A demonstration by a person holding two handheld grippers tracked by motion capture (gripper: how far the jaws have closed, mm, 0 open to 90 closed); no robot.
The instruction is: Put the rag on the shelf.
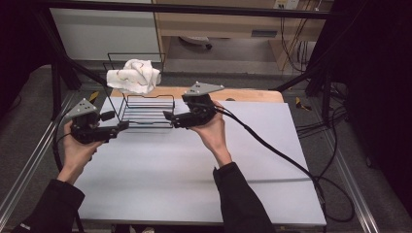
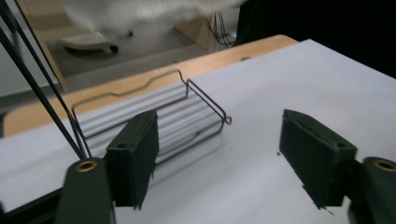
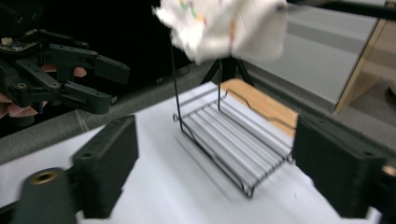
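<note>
- High view first: you have a white towel [image 1: 133, 76] bunched on the top rail of a black wire rack [image 1: 145, 108], which stands at the far edge of the white table [image 1: 194, 170]. The cloth sits up there because the rail carries its weight; neither of your tools is touching it.
- Your left gripper [image 1: 121, 127] hangs just off the rack's near left corner, jaws apart with nothing between them. In the left gripper view the two pads frame bare tabletop and the rack's low shelf [image 2: 154, 112], so the grip is plainly empty.
- Your right gripper [image 1: 169, 116] sits at the rack's near right corner, also spread wide and empty. From the right gripper view, the towel [image 3: 224, 25] is above and beyond the pads, well clear of them.
- Both tools flank the rack at shelf level, below the cloth. That reads as hands let go and drawn down and outward so the towel can settle on its own.
- The towel's edges are blurred in both gripper views, so I can't tell whether it is draped evenly or merely perched; it looks heaped more than hung, and may slide off.
- If you mean to spread it, you would need to come back up to the rail, one tool to each end.
</note>
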